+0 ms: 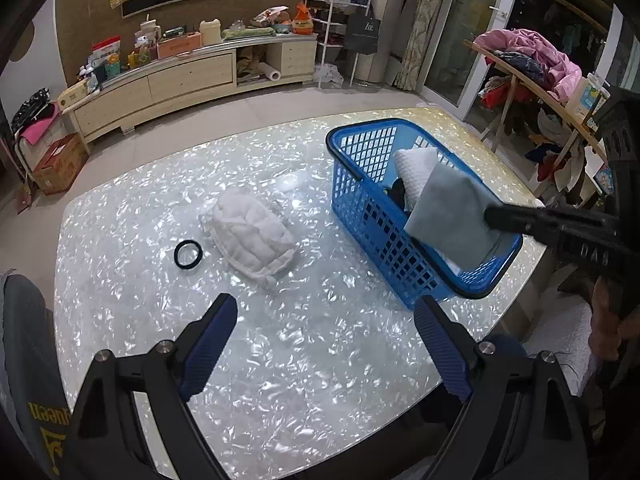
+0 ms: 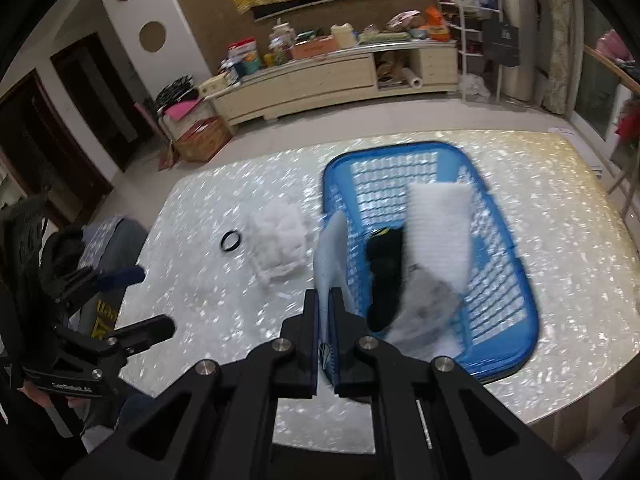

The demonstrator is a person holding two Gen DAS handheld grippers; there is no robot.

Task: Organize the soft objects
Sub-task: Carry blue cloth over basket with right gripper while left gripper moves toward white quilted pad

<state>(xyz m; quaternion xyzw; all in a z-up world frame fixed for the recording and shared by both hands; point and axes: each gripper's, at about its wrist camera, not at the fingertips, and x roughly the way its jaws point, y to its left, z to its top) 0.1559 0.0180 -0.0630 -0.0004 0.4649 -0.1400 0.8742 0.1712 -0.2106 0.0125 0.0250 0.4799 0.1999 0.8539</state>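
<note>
A blue plastic basket [image 1: 360, 184] [image 2: 516, 264] stands on the shimmering table top [image 1: 304, 360]. In it lie a white towel [image 1: 416, 168] [image 2: 438, 224], a black item [image 2: 384, 276] and a grey-white cloth [image 2: 428, 300]. My right gripper [image 2: 325, 294] [image 1: 490, 212] is shut on a pale blue-grey cloth [image 1: 448, 212] [image 2: 330, 248], which hangs over the basket's near rim. A white quilted pad [image 1: 252, 236] [image 2: 280, 240] and a black ring [image 1: 188, 254] [image 2: 231, 241] lie on the table left of the basket. My left gripper [image 1: 324, 320] [image 2: 154, 300] is open over bare table, with nothing between its fingers.
A low cream cabinet [image 1: 168, 84] crowded with boxes and bottles runs along the far wall. A white shelf rack [image 1: 340, 28] stands beside it. A wooden rail with piled clothes [image 1: 532, 60] is at the right. A cardboard box [image 1: 56, 164] sits on the floor.
</note>
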